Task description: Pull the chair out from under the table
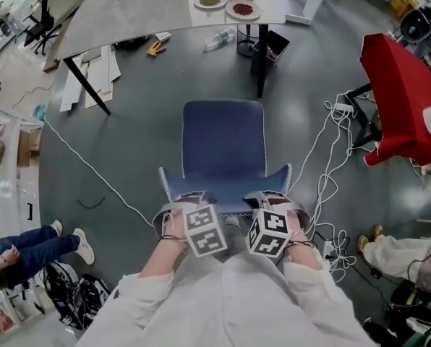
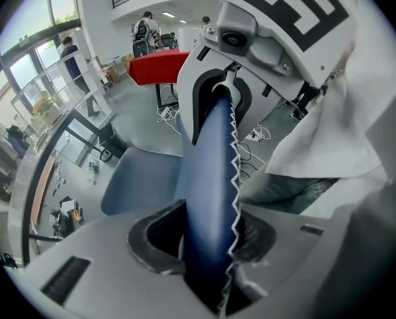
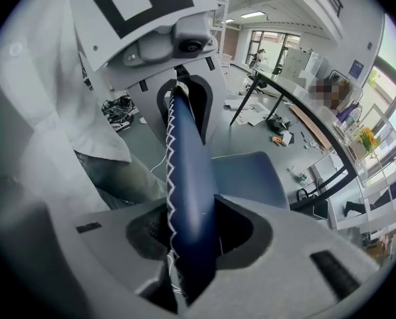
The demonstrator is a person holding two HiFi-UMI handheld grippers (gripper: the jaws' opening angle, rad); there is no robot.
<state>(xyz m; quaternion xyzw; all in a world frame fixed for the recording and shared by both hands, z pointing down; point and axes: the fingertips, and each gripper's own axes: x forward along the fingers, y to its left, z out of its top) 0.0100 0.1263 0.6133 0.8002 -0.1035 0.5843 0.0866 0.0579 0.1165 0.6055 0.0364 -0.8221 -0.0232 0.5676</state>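
Open workshop room, grey floor (image 1: 129, 157) w/ white cables (image 1: 331, 157) trailing off to the R of the fingers and a red cover (image 1: 400, 96) further out that side. Grey table (image 1: 129, 9) lies well beyond the fingertips, at the far end of the head view, w/ two plates (image 1: 243, 9) near its edge. A bottle (image 1: 219, 40) lies on the floor by that edge.

Blue chair (image 1: 223, 139): seat stretches away from the fingers toward the table. Its far edge is near the foot of a black table leg (image 1: 259, 63), and the seat is clear of the tabletop. Chair back (image 1: 226, 194), top edge w/ white zigzag stitching, runs btwn the two grippers.

L gripper (image 1: 181, 201) is clamped on that top edge near its L corner. In the left gripper view the blue edge fills the gap and the pads (image 2: 155, 244) press on it from both sides. R gripper (image 1: 272, 199) grips the same edge near the R corner, pads tight on it too. Both point steeply down, near each other, marker cubes facing up, w/ the person's white sleeves (image 1: 150, 288) right behind them.
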